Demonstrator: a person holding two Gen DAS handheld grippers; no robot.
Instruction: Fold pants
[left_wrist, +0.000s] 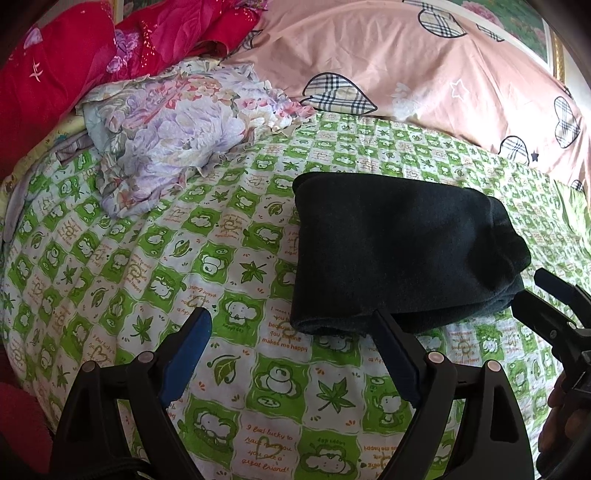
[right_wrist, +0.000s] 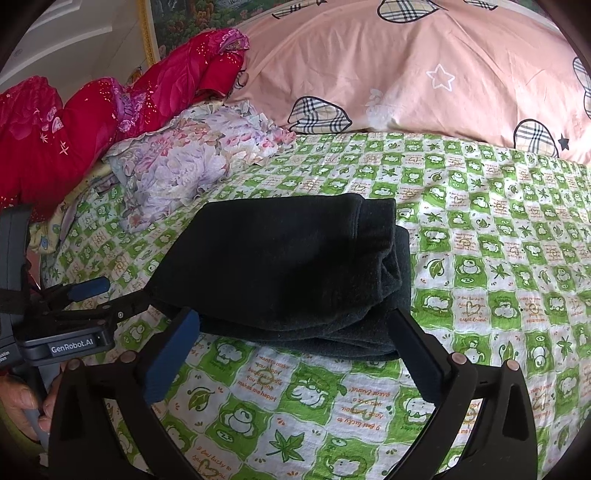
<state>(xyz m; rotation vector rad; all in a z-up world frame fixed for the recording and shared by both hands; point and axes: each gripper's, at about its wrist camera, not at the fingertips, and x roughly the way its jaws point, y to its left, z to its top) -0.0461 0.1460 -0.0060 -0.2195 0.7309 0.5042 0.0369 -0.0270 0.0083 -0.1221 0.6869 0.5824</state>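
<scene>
The pants (left_wrist: 399, 243) are dark, almost black, and lie folded into a thick bundle on the green-and-white cartoon bedsheet (left_wrist: 236, 369). My left gripper (left_wrist: 290, 316) is open. Its right finger touches the bundle's near edge and its blue-padded left finger (left_wrist: 188, 354) stands over bare sheet. In the right wrist view the pants (right_wrist: 280, 258) fill the middle. My right gripper (right_wrist: 294, 313) is open wide, with the bundle's near edge between its jaws and no pad pressing on it. Each gripper shows in the other's view: the right gripper (left_wrist: 533, 291) by the bundle's right end, the left gripper (right_wrist: 110, 297) by its left end.
A crumpled floral cloth (left_wrist: 173, 140) lies on the sheet to the far left of the pants. Behind it is a red quilt (left_wrist: 59, 62), and a pink quilt with checked hearts (left_wrist: 406, 70) runs along the back. A hand (right_wrist: 26, 402) grips the left gripper's handle.
</scene>
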